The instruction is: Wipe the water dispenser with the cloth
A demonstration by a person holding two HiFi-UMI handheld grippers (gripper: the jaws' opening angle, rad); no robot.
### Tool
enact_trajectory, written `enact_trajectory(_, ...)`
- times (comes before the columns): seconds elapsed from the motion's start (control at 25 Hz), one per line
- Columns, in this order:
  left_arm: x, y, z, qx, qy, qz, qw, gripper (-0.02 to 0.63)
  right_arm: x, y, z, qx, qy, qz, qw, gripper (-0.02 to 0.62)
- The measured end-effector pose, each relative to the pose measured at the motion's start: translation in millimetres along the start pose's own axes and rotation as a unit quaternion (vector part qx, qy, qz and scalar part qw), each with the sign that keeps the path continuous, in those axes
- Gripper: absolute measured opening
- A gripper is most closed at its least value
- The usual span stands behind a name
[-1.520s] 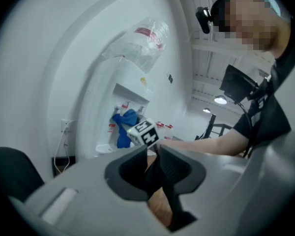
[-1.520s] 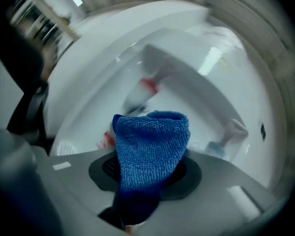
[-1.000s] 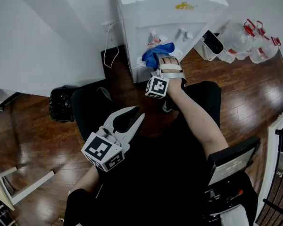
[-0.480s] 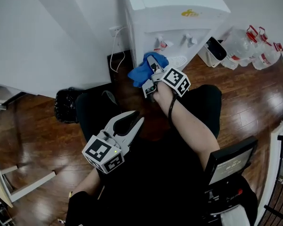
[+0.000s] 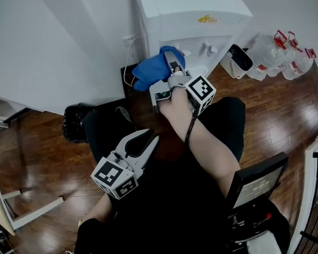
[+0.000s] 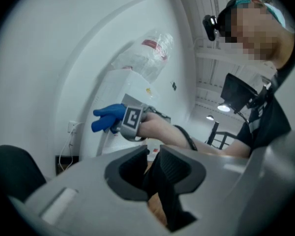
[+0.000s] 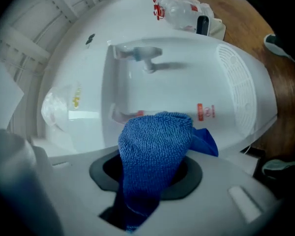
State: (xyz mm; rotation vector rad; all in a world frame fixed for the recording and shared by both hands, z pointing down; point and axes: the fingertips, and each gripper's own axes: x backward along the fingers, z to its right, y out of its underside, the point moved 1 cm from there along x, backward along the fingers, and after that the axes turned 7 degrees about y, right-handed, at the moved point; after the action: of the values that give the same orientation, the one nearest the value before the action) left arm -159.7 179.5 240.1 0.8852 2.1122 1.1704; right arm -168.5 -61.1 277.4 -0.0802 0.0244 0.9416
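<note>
Rightward of water dispenser (image 5: pixel 193 9), clear jugs (image 5: pixel 278 49) on floor (image 5: pixel 275 115).

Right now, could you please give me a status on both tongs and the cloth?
Left tongs shut, empty. Right tongs just closing further on blue cloth, bunched between them. Cloth up at water dispenser front; contact unclear. Nothing blocking.

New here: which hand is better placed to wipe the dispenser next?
Right: the right gripper, jaws just closing, holds the blue cloth at the water dispenser; the left gripper is shut, empty, farther back.
</note>
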Motion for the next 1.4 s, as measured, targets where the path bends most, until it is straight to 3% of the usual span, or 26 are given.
enact_trajectory(0.12,-2.9,0.7,1.7,0.0,0.002,-0.001,1.0,0.081,6.9,5.0,-47.7,-0.038,-0.043,0.008,0.998,0.144)
enact_trajectory(0.2,-3.8,-1.7,2.4,-0.005,0.002,0.0,1.0,0.081,5.4,4.5,-51.5,-0.015,-0.057,0.009,0.998,0.143)
enact_trajectory(0.28,-3.3,-4.8,4.2,-0.013,0.001,0.002,0.9999,0.081,2.1,2.6,-28.6,0.047,-0.056,0.005,0.997,0.152)
enact_trajectory(0.36,-3.5,-7.9,5.4,-0.023,-0.001,0.003,0.9997,0.081,-4.0,-3.4,18.4,0.106,-0.021,-0.001,0.994,0.152)
enact_trajectory(0.48,-2.4,-7.9,5.1,-0.026,-0.004,0.001,0.9997,0.081,-10.3,-10.6,106.4,0.137,0.068,-0.022,0.988,0.152)
enact_trajectory(0.6,-1.6,-5.6,2.9,-0.023,-0.008,-0.002,0.9997,0.081,-5.1,-6.7,159.3,0.219,0.138,-0.065,0.964,0.152)
enact_trajectory(0.64,-1.6,-5.3,1.3,-0.022,-0.01,-0.004,0.9997,0.081,-2.5,-0.7,163.0,0.274,0.147,-0.085,0.947,0.152)
enact_trajectory(0.68,-1.7,-5.2,-0.6,-0.021,-0.014,-0.005,0.9997,0.081,0.4,7.1,164.1,0.345,0.157,-0.108,0.919,0.152)
enact_trajectory(0.72,-1.9,-5.5,-2.3,-0.02,-0.016,-0.006,0.9997,0.081,3.6,15.7,165.1,0.431,0.169,-0.133,0.876,0.152)
enact_trajectory(0.76,-2.6,-6.2,-3.3,-0.021,-0.014,-0.004,0.9997,0.081,6.1,23.7,165.8,0.525,0.18,-0.155,0.817,0.152)
enact_trajectory(0.84,-6.1,-9.3,-2.7,-0.027,-0.005,0.001,0.9996,0.081,6.0,35.2,162.1,0.687,0.186,-0.18,0.679,0.152)
enact_trajectory(0.88,-8.5,-11.7,-1.4,-0.03,-0.001,0.002,0.9995,0.081,3.9,38.1,157.8,0.736,0.181,-0.185,0.625,0.152)
enact_trajectory(0.92,-10.5,-14.5,0.2,-0.034,0.001,0.003,0.9994,0.081,2.3,39.3,154.8,0.765,0.178,-0.191,0.588,0.152)
enact_trajectory(0.96,-11.3,-17.3,1.4,-0.037,0.002,0.003,0.9993,0.081,2.0,40.0,152.9,0.782,0.177,-0.199,0.563,0.152)
enact_trajectory(1.04,-8.1,-20.1,1.0,-0.048,0.001,0.006,0.9988,0.081,5.4,44.2,143.7,0.798,0.169,-0.213,0.537,0.152)
enact_trajectory(1.16,4.3,-22.7,-11.0,-0.069,-0.011,0.022,0.9973,0.081,11.7,53.9,98.3,0.811,0.126,-0.206,0.532,0.152)
enact_trajectory(1.4,42.1,-55.1,-54.1,-0.058,-0.076,0.078,0.9924,0.081,23.3,68.0,-63.9,0.862,-0.008,-0.08,0.5,0.152)
